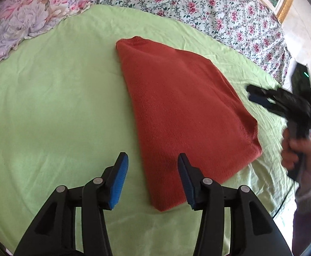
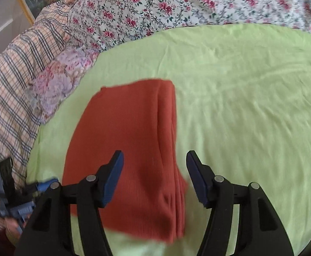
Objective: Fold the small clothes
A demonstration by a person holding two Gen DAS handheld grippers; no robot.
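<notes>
A rust-orange knitted sweater, folded into a narrow stack, lies flat on the light green bedsheet, well clear of the floral quilt and the lilac flowered pillow at the sheet's far edge. The left gripper hovers over the sweater's near corner, jaws spread wide and holding nothing. The right gripper hangs above the sweater's layered edge, its blue-padded jaws likewise wide apart and empty.

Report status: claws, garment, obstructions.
Left claw open, empty. Right claw open, empty, over the red sweater, folded flat on green sheet. No obstructions.
</notes>
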